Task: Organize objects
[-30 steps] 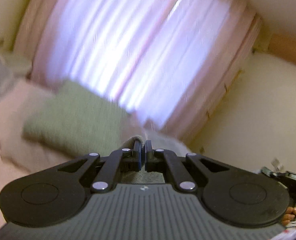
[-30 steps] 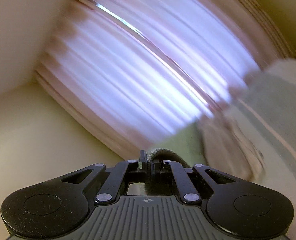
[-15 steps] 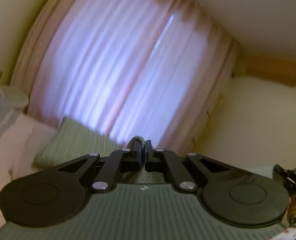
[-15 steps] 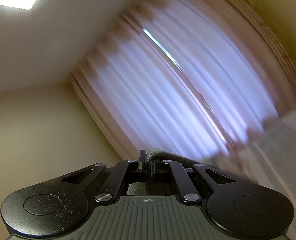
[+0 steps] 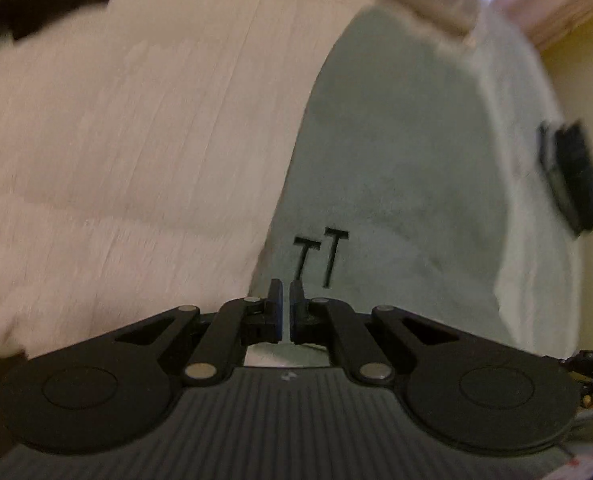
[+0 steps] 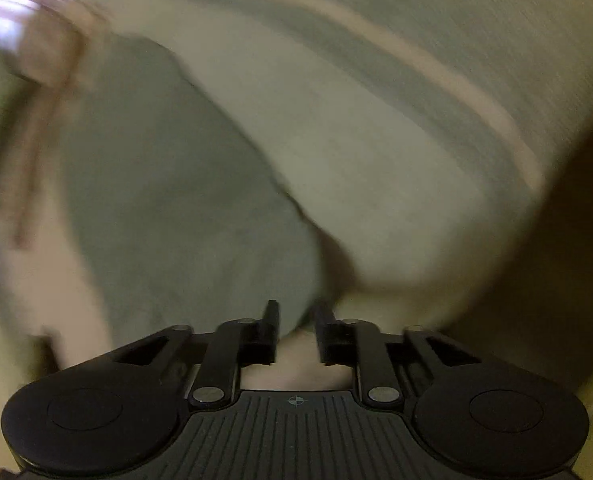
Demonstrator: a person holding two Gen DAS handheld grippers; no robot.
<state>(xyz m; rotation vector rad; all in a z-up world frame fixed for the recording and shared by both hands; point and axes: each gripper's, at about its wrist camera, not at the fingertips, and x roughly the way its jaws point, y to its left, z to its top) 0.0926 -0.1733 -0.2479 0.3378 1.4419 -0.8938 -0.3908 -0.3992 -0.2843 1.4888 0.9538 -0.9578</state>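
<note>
Facing pink bedding (image 5: 128,152) | grey-green cloth (image 5: 396,152) | yellow wall (image 5: 588,80)

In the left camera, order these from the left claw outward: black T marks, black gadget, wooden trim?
1. Black T marks, just ahead of the left claw.
2. Black gadget, far right.
3. Wooden trim, top right corner.

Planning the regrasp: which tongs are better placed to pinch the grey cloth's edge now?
Right, probably: right tongs stand open with the grey cloth corner at their tips; left tongs are nearly closed and must open first.
</note>
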